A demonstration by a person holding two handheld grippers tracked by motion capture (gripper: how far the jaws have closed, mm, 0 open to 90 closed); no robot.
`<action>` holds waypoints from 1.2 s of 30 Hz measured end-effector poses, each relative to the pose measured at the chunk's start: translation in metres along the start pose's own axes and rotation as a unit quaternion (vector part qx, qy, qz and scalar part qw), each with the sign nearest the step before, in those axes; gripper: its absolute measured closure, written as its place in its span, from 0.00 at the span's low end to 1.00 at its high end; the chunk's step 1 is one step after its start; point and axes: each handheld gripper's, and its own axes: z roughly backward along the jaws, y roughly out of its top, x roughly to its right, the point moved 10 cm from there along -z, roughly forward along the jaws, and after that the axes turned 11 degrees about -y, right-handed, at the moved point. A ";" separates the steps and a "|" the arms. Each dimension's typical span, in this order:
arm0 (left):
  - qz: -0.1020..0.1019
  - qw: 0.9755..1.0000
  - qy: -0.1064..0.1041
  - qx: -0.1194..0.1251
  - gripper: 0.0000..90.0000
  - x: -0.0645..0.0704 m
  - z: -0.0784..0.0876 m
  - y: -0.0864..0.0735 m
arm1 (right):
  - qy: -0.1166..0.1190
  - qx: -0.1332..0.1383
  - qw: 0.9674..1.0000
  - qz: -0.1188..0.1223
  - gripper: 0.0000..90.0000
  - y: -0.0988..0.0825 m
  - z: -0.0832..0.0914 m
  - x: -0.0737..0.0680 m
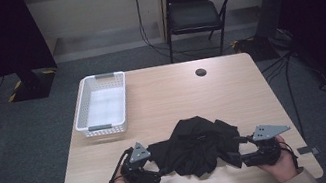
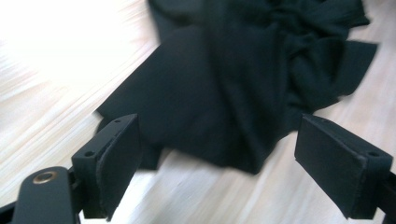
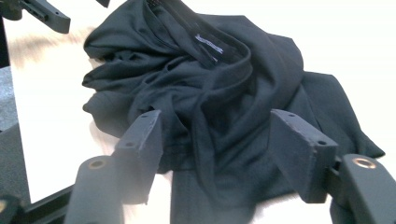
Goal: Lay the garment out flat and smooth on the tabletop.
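a crumpled black garment (image 1: 200,145) lies heaped on the near half of the light wooden desk (image 1: 231,89), roughly centred between the two hands. its folds are bunched, and a small label shows at an inner seam in the right gripper view (image 3: 208,45).

left claw (image 1: 161,174): held at the garment's near left edge. in the left gripper view (image 2: 219,172) its jaws stand wide apart, with a flat corner of the cloth lying between and just beyond them; the pads do not press on it. state: open.

right claw (image 1: 236,152): held at the garment's near right edge. in the right gripper view (image 3: 215,149) the jaws straddle a fold of cloth, with a gap visible at each pad. state: open, nothing gripped.

a white slotted basket (image 1: 84,110) stands at the far left of the desk, well apart from the garment. a folding chair (image 1: 197,9) stands beyond the far edge.
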 end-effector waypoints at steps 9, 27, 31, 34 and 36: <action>-0.009 1.000 -0.018 0.011 0.25 0.010 -0.012 0.022 | 0.016 0.001 1.000 -0.005 0.58 0.004 -0.003 -0.007; 0.017 1.000 -0.001 0.005 0.70 -0.003 -0.032 0.036 | 0.003 -0.007 1.000 0.017 0.71 -0.001 -0.013 -0.014; 0.019 1.000 -0.001 0.011 0.80 -0.006 -0.034 0.038 | 0.001 -0.019 1.000 0.017 0.76 -0.005 -0.017 -0.014; 0.020 1.000 -0.004 0.008 0.87 -0.005 -0.036 0.040 | -0.005 -0.025 1.000 0.018 0.81 -0.007 -0.019 -0.012; 0.016 1.000 -0.006 0.009 0.88 -0.003 -0.035 0.042 | -0.014 -0.028 0.999 0.021 0.88 -0.008 -0.019 -0.010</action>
